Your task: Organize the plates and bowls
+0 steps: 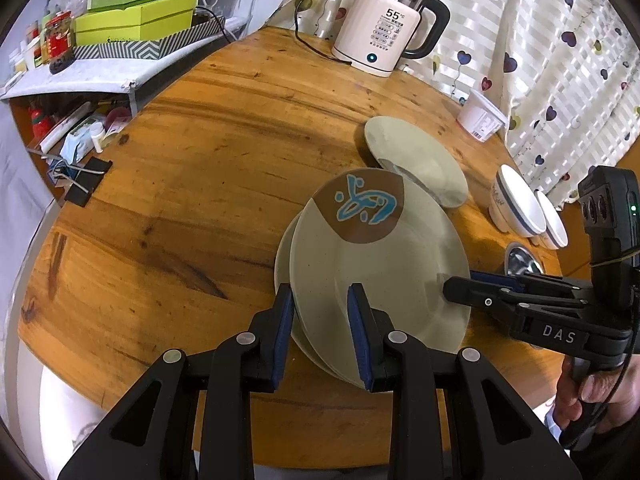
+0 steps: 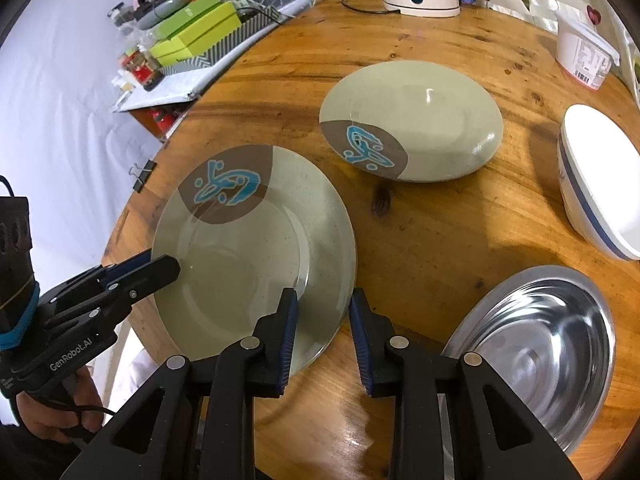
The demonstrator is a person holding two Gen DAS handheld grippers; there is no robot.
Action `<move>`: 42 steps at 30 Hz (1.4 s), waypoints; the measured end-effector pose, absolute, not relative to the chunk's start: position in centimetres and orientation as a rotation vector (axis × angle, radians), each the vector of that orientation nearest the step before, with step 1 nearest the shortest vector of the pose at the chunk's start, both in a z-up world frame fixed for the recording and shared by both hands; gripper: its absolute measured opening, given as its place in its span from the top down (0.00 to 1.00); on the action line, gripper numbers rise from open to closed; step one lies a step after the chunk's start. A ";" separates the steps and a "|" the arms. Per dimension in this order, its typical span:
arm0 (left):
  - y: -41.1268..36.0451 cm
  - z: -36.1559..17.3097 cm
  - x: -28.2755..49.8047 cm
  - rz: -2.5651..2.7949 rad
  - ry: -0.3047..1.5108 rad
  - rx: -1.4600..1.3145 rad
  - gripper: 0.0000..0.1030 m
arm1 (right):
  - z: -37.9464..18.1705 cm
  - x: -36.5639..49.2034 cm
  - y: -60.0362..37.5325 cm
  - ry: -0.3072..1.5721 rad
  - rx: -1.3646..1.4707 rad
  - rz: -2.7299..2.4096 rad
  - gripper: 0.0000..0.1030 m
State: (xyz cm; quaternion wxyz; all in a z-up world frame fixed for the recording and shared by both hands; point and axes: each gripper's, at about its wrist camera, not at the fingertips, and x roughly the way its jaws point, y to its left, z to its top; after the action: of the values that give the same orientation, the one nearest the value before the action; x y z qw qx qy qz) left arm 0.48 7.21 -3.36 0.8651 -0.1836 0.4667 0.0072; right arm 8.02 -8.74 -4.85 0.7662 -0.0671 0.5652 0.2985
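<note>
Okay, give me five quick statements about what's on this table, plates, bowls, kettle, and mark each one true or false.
1. The kettle display reads 55. True.
2. The steel bowl holds food. False: it is empty.
3. A second plate lies under the near patterned plate. True: its edge shows at the left in the left wrist view.
4. The table has a glass top. False: it is wood.
5. The white bowls carry a red band. False: the band is blue.
</note>
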 end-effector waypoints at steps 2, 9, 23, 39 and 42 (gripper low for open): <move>7.2 -3.6 0.5 0.019 0.983 -0.383 0.72 | -4.9 8.0 -8.6 1.228 -0.151 0.647 0.73; 7.1 -4.1 0.6 0.029 0.995 -0.379 0.72 | -5.2 8.0 -8.4 1.229 -0.157 0.642 0.73; 6.8 -4.1 0.8 0.044 0.996 -0.348 0.72 | -5.6 8.1 -7.6 1.225 -0.191 0.638 0.65; 7.9 -3.6 0.8 0.027 0.950 -0.378 0.68 | -4.5 7.8 -8.6 1.166 -0.146 0.643 0.47; 7.9 -3.1 0.7 0.020 0.927 -0.372 0.57 | -4.2 7.8 -9.1 1.151 -0.128 0.647 0.42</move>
State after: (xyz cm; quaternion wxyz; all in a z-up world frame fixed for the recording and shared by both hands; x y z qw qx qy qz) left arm 0.65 7.87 -3.12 0.8779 -0.1782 0.4443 0.0098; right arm 7.80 -9.06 -4.17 0.7879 -0.0592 0.5343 0.3003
